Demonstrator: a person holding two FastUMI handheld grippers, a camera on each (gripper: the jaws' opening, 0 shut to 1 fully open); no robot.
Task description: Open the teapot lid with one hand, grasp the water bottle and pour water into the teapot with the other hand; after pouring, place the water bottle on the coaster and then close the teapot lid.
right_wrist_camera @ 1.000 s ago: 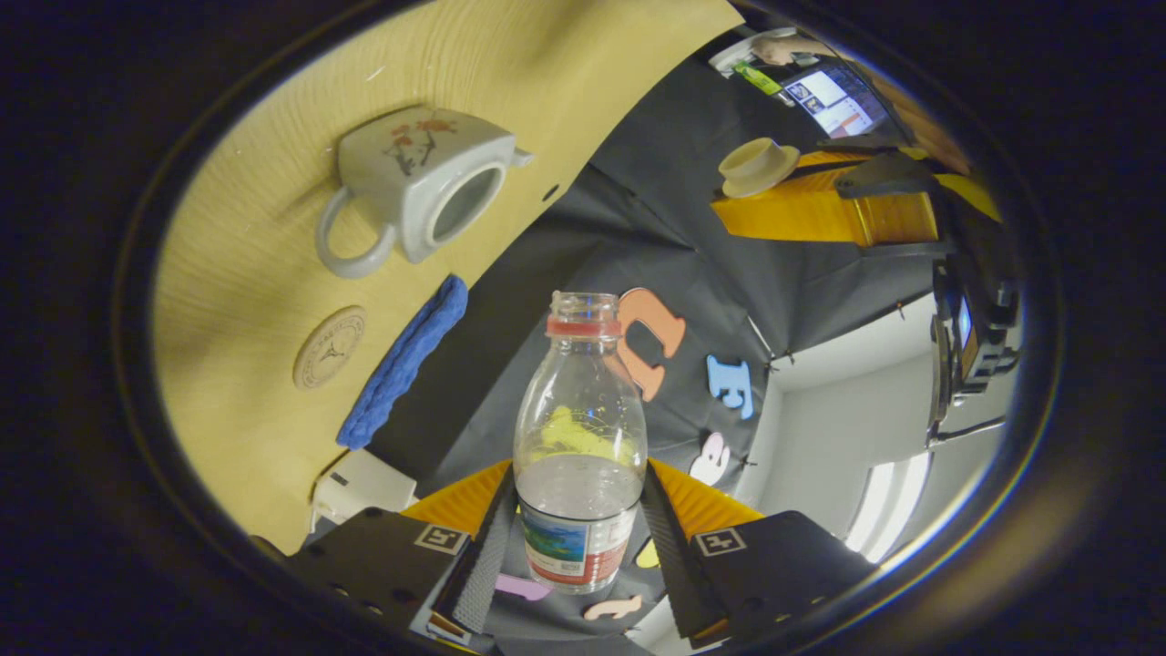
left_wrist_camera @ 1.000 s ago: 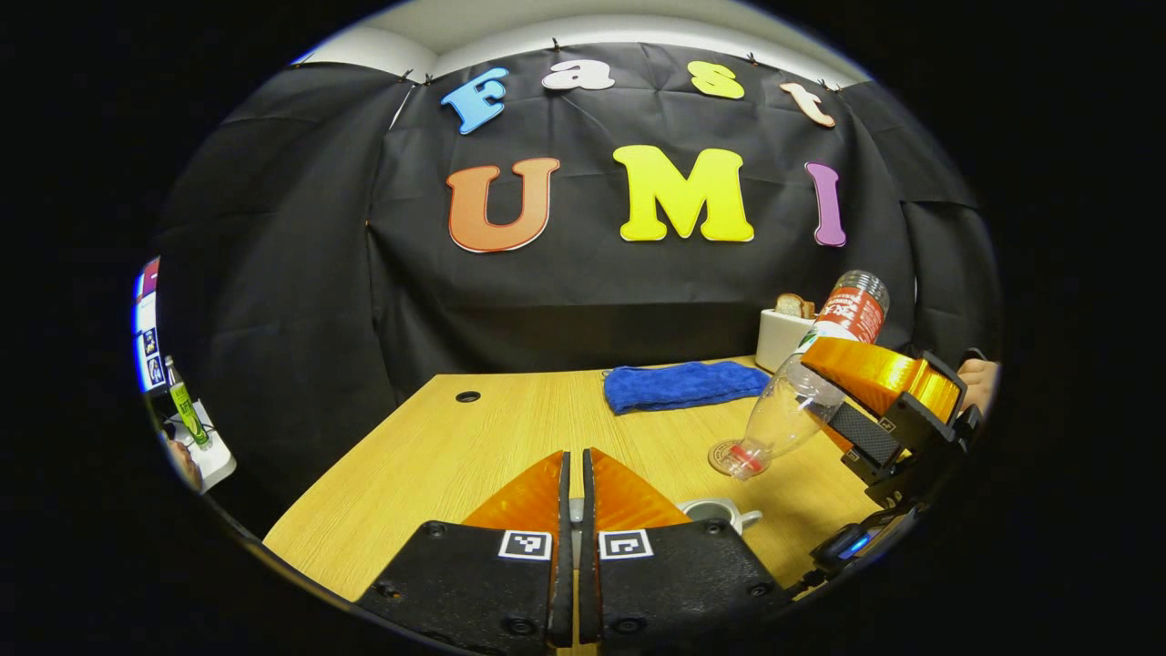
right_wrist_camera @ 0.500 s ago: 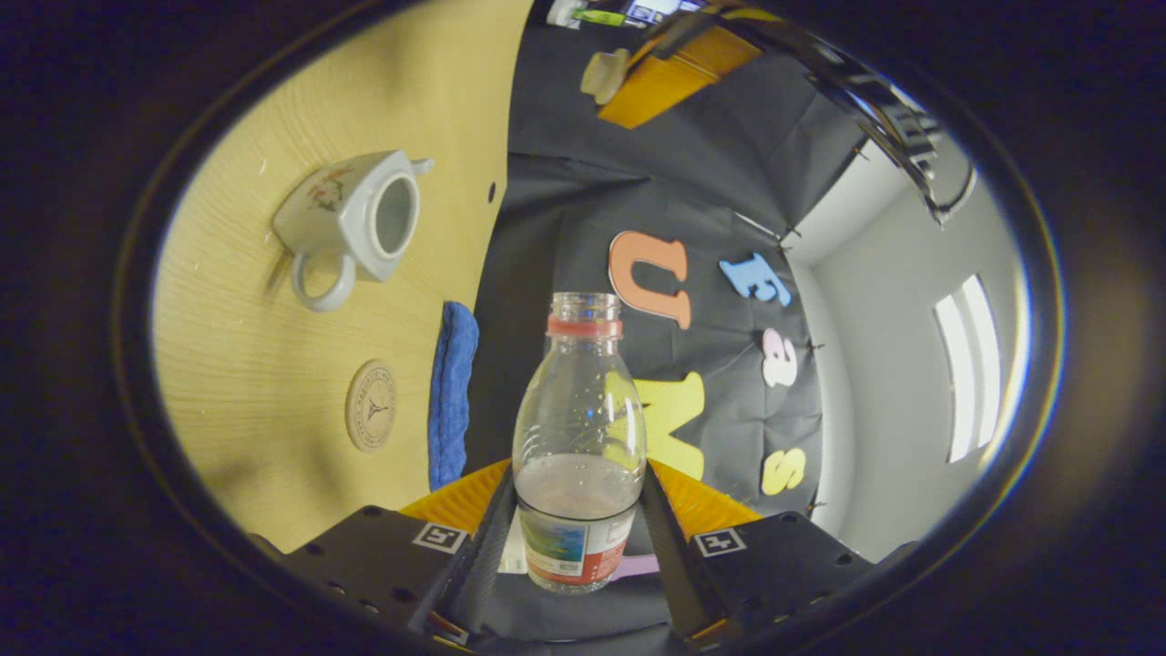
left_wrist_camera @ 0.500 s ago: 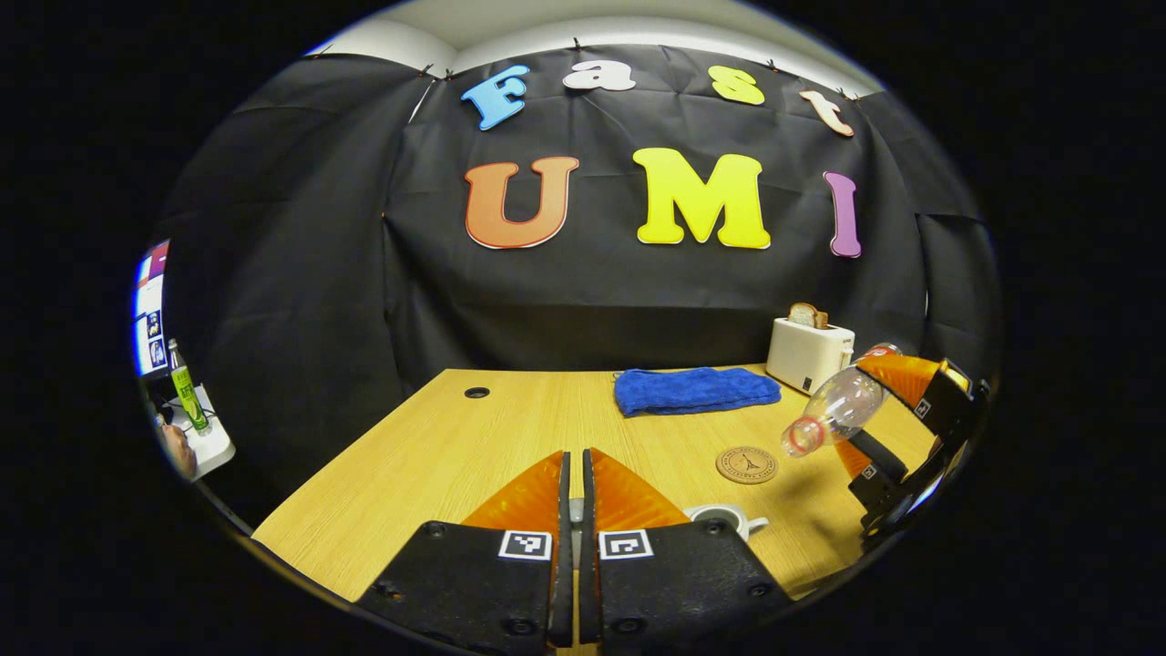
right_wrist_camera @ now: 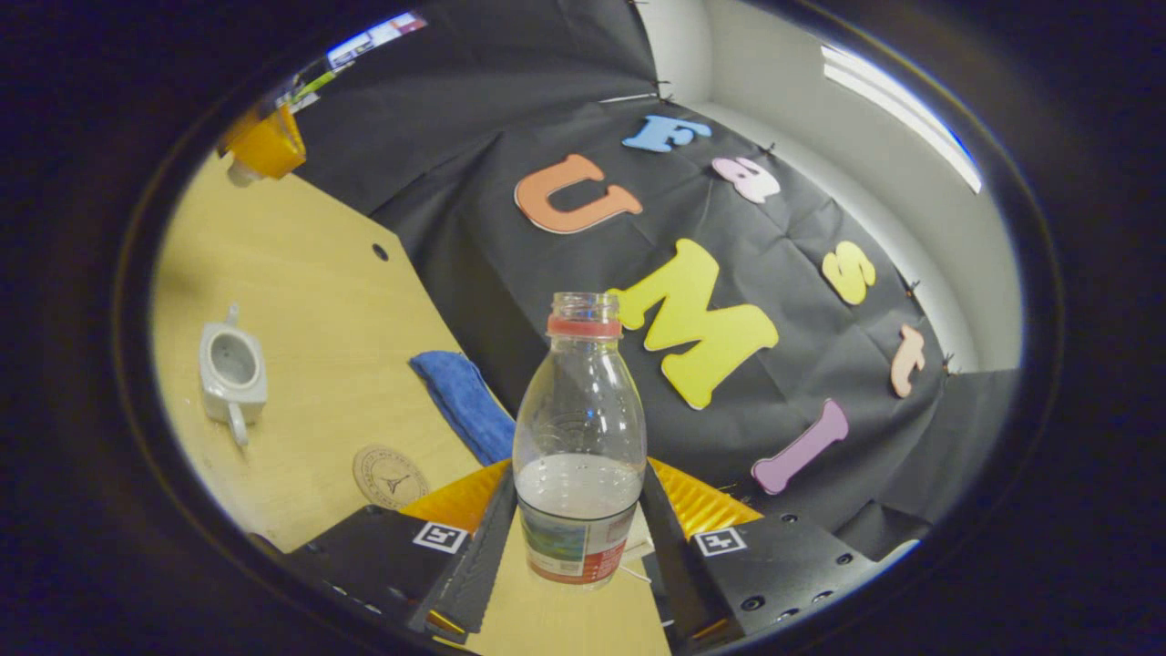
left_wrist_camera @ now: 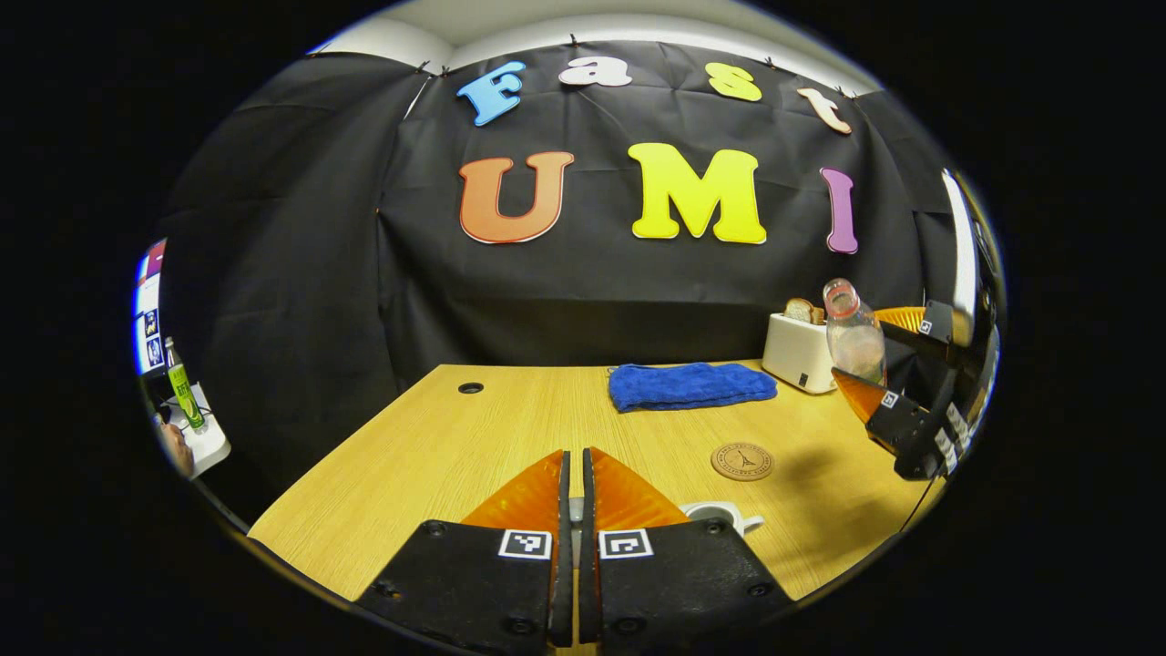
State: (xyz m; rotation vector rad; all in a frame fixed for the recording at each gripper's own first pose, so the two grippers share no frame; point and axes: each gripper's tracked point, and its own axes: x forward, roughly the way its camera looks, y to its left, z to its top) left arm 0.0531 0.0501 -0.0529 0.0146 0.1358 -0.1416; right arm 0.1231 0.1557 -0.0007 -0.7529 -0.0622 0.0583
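Right gripper (right_wrist_camera: 578, 538), clamping the water bottle (right_wrist_camera: 579, 437), has tipped it back upright

1. This is a small recording booth, not a real kitchen: black cloth (left_wrist_camera: 565, 301) hangs as the wall.
2. A wooden table (left_wrist_camera: 437, 456) holds a toaster (left_wrist_camera: 797, 351) and a blue towel (left_wrist_camera: 690, 385).

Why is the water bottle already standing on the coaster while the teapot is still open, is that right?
Not quite. The water bottle is clamped in the right hand-held gripper, off the coaster, which lies bare, as the right gripper view shows. The teapot is open.
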